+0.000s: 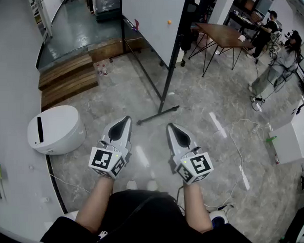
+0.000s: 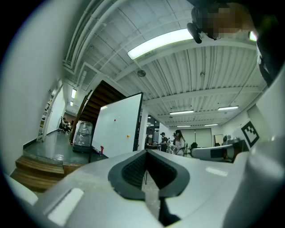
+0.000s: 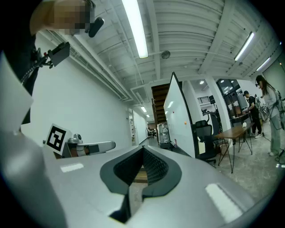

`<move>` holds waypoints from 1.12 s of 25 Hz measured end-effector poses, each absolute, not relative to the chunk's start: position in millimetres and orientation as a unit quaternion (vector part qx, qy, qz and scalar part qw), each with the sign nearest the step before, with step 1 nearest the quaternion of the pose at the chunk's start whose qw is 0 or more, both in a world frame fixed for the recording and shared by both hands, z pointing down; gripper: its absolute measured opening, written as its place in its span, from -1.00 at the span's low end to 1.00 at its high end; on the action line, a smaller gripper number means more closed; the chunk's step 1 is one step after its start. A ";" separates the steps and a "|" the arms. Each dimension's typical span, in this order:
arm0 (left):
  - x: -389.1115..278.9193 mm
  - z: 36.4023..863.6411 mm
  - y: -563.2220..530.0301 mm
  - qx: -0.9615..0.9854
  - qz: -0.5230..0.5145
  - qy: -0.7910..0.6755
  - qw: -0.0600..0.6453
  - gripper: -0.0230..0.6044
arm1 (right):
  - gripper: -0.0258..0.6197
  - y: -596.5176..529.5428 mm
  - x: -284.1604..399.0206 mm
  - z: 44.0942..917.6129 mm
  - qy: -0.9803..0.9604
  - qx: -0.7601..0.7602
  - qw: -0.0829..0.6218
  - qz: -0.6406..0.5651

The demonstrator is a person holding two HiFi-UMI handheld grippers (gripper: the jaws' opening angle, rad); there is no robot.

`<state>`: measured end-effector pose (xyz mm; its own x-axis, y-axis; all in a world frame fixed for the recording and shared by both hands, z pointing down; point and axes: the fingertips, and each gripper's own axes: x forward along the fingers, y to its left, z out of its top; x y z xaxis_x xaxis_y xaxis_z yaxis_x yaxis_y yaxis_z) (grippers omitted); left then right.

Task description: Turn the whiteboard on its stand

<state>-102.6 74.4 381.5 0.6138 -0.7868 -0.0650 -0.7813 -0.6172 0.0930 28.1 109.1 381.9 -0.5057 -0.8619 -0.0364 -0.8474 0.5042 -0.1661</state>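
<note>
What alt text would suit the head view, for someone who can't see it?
A person holds the left gripper and right gripper side by side, jaws shut and empty, above a grey stone floor. Ahead stands the whiteboard on its black stand, untouched; a white domed object sits left.

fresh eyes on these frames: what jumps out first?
The left gripper and right gripper fill the foreground of the head view, side by side, both shut with nothing in them. Ahead of them, and apart from both, stands the big whiteboard on its black stand. A white rounded container sits on the floor at the left, and a wooden table stands to the board's right.
</note>
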 end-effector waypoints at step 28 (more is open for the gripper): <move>-53.7 387.5 81.4 0.891 -0.046 -0.451 0.022 -0.92 | -0.90 112.7 79.5 390.3 0.880 -0.461 0.075 -0.081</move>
